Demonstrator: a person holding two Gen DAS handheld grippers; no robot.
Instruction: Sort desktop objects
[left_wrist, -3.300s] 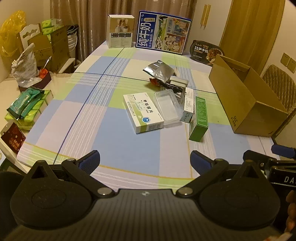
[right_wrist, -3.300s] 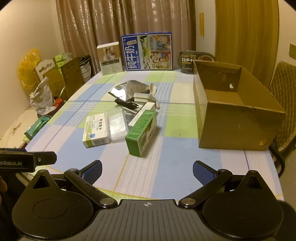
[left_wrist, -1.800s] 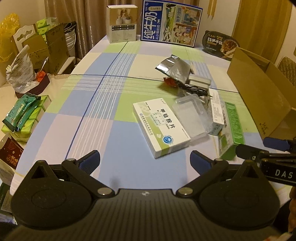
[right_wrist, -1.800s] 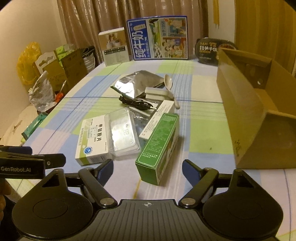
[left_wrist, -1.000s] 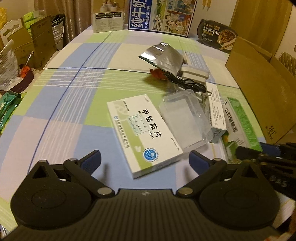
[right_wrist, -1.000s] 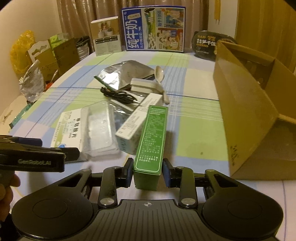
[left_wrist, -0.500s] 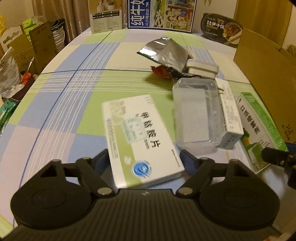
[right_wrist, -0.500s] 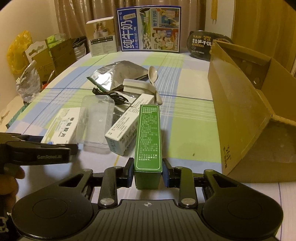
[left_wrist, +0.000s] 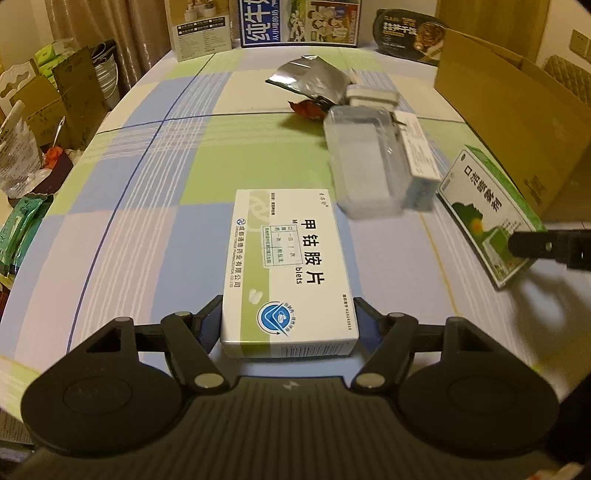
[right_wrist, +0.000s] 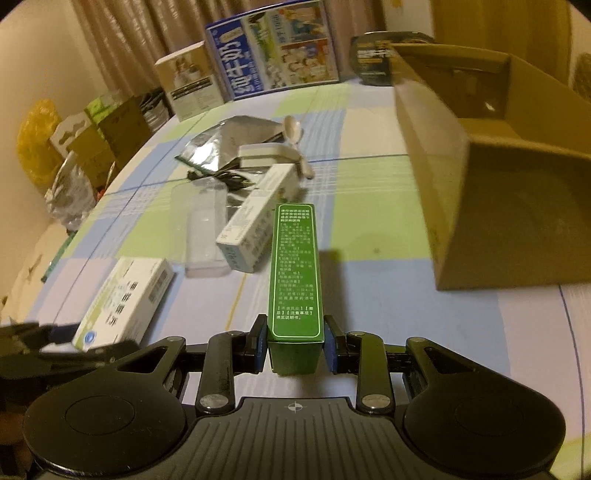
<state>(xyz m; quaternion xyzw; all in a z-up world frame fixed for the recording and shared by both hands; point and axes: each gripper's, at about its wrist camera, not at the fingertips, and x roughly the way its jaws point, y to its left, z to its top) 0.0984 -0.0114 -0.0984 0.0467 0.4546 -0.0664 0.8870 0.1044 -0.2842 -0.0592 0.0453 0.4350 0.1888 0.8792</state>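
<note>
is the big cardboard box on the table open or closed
Open. The cardboard box has no lid or flaps over its top, and the right wrist view looks straight into its bare inside.

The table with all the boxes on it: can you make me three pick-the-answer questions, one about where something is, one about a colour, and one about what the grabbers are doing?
1. Where is the clear plastic tray?
A. inside the cardboard box
B. on the table, beyond the white medicine box
C. on the floor

2. What colour is the box held by the right gripper?
A. red
B. green
C. yellow

3. What is the left gripper doing?
A. hanging open
B. pinching a spoon
C. clamping the white medicine box

Answers:
1 B, the tray lies on the checked table past the white medicine box.
2 B, the green box sits between its fingers.
3 C, both fingers press the box's sides.
</note>
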